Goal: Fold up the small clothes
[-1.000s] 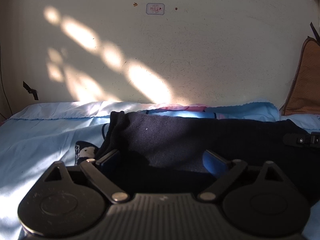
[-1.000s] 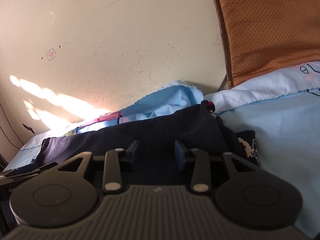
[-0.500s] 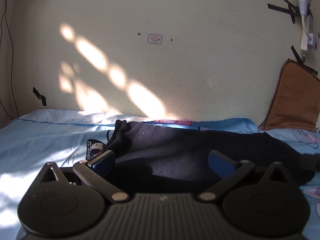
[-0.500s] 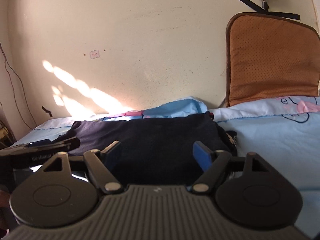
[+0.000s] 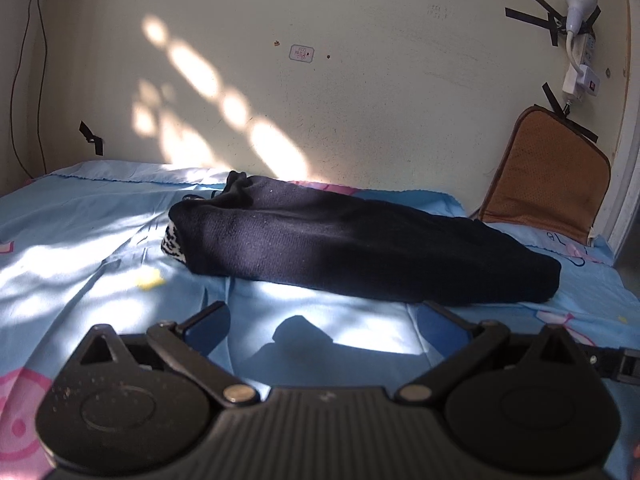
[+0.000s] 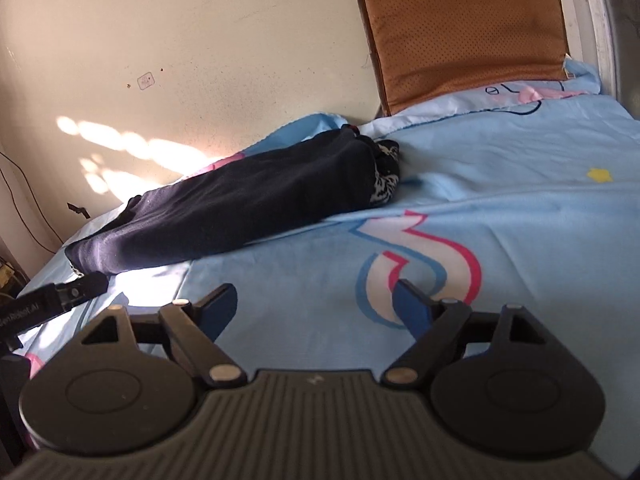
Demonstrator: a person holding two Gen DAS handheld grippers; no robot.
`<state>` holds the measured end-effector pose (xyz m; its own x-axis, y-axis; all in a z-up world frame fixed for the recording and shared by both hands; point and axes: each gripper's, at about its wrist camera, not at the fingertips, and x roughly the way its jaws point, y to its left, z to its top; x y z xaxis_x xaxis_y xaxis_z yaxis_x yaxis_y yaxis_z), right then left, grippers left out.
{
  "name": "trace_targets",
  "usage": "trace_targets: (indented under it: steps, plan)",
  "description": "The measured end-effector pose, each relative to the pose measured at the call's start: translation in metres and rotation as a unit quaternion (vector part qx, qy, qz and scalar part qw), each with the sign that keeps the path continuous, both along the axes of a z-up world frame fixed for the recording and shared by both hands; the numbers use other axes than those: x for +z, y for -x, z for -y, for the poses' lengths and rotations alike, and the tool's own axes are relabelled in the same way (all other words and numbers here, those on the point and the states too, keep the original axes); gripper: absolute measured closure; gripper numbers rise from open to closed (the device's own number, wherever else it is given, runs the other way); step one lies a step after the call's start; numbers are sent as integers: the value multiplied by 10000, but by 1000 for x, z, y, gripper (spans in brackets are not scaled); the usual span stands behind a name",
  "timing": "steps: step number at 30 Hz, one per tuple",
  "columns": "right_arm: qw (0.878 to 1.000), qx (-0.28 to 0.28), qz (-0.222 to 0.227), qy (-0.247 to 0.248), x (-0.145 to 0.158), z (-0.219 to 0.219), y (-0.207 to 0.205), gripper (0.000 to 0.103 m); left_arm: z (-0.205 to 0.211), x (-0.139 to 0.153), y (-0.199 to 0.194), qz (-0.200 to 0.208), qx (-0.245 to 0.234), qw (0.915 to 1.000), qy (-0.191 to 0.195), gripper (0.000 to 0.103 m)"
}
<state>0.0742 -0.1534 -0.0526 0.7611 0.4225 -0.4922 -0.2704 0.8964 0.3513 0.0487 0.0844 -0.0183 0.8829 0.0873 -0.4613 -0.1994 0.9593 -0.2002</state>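
A dark navy knit garment (image 5: 352, 244) lies folded in a long band on the light blue bed sheet (image 5: 80, 248), near the wall. A black-and-white patterned part (image 5: 173, 245) shows at its left end. It also shows in the right wrist view (image 6: 240, 208), with the patterned part (image 6: 384, 184) at its right end. My left gripper (image 5: 322, 320) is open and empty, a short way in front of the garment. My right gripper (image 6: 314, 304) is open and empty over the sheet, in front of the garment's right half.
A brown cushion (image 5: 548, 176) leans on the wall at the back right, also in the right wrist view (image 6: 464, 28). A lamp and power strip (image 5: 580, 40) hang on the wall. The left gripper's body (image 6: 56, 300) shows at the left in the right wrist view.
Both grippers opened, let go of the garment and drew back from it. The garment now lies folded by the wall.
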Motion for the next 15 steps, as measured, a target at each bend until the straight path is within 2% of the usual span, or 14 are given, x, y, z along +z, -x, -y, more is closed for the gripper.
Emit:
trace_targets:
  steps: [4, 11, 15]
  plan:
    - [9995, 69, -66, -316, -2, 8, -1, 11, -5, 1, 0, 69, 18, 9999, 143, 0]
    - [9992, 107, -93, -372, -1, 8, -1, 9, -10, -1, -1, 79, -54, 9995, 315, 0]
    - [9958, -66, -310, -857, 0, 19, -11, 9, -13, -2, -1, 53, -29, 9991, 416, 0]
